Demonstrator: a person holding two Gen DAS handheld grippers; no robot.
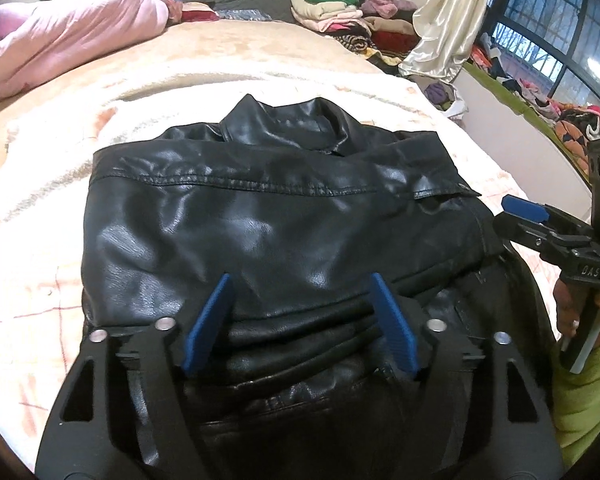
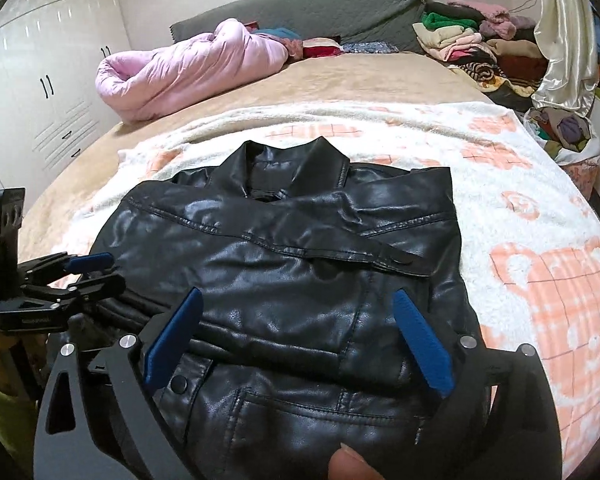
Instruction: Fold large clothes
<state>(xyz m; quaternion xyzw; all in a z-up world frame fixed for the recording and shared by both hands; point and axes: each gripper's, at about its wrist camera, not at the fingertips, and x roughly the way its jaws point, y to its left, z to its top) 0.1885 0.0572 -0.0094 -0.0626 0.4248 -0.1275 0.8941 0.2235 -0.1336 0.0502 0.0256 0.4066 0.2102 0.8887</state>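
Observation:
A black leather jacket (image 1: 268, 216) lies on a white and peach blanket (image 1: 52, 184) on the bed, sleeves folded across its body, collar at the far end. It also shows in the right wrist view (image 2: 300, 264). My left gripper (image 1: 300, 284) is open, its blue pads either side of the folded layers at the jacket's near left edge. It shows from the side in the right wrist view (image 2: 100, 270). My right gripper (image 2: 298, 300) is open over the jacket's lower front, holding nothing. It shows at the jacket's right edge in the left wrist view (image 1: 520, 216).
A pink quilt (image 2: 188, 68) lies bundled at the far left of the bed. A pile of clothes (image 2: 472, 44) sits at the far right by a cream curtain (image 2: 564, 40). White wardrobes (image 2: 40, 80) stand left; a window (image 1: 556, 20) is right.

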